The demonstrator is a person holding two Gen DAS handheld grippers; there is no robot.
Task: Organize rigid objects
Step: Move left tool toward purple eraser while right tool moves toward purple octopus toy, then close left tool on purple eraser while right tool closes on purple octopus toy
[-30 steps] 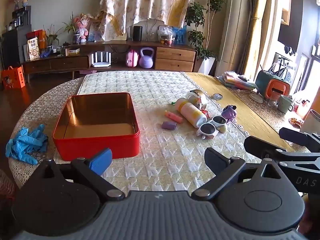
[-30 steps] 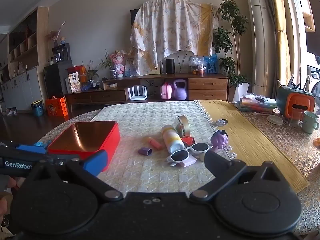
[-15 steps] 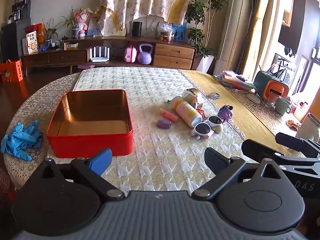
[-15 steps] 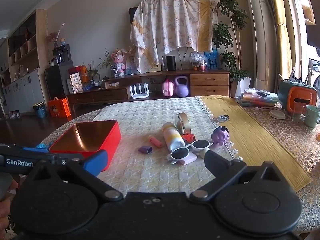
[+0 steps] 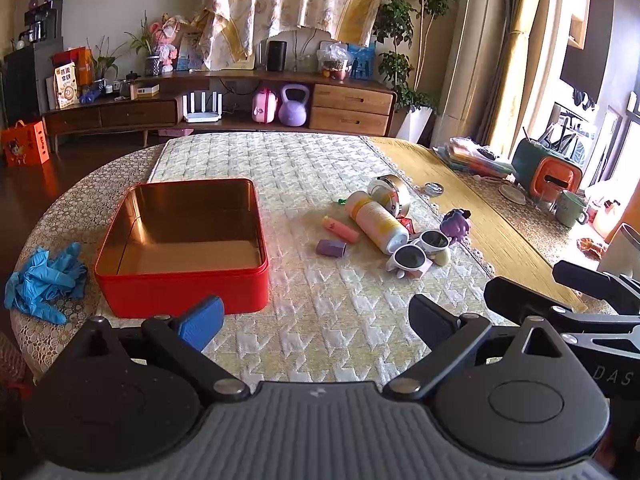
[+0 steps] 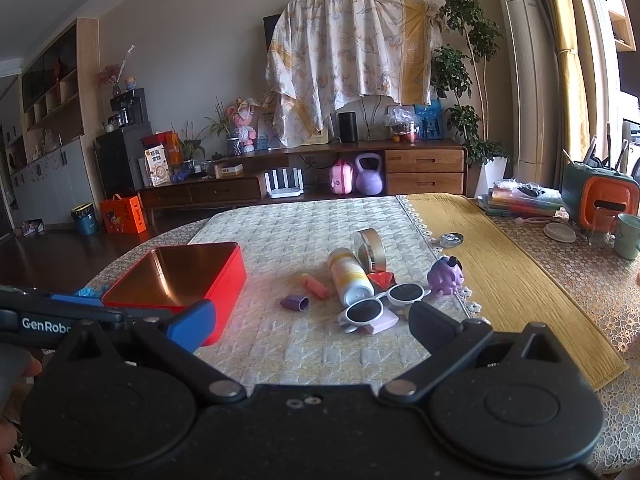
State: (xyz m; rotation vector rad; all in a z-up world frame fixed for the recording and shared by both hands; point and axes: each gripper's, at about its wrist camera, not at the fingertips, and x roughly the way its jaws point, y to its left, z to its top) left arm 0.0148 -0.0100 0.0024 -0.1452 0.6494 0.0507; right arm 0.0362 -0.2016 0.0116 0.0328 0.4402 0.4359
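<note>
An empty red tin box [image 5: 180, 280] [image 6: 224, 280] stands open on the left of the cream tablecloth. To its right lies a cluster: a white and yellow bottle [image 5: 376, 222] [image 6: 350, 276], a round metal tin [image 5: 390, 196] [image 6: 370, 250], white sunglasses [image 5: 416, 250] [image 6: 380, 302], a pink tube [image 5: 340, 229] [image 6: 316, 285], a purple cap [image 5: 331, 248] [image 6: 295, 302] and a purple toy [image 5: 456, 222] [image 6: 445, 276]. My left gripper [image 5: 314, 324] is open and empty near the front edge. My right gripper [image 6: 310, 324] is open and empty, short of the sunglasses.
Blue gloves [image 5: 44, 280] lie left of the box. A yellow runner [image 6: 500, 280] covers the table's right side, with a green mug [image 5: 572, 208], an orange and green holder [image 6: 604, 196] and stacked papers [image 6: 520, 200] beyond it. A sideboard [image 6: 320, 180] stands behind.
Both grippers have drawn back and risen slightly, so the box and cluster sit a little lower and nearer the centre of view. Both stay open. No object on the table moved.
</note>
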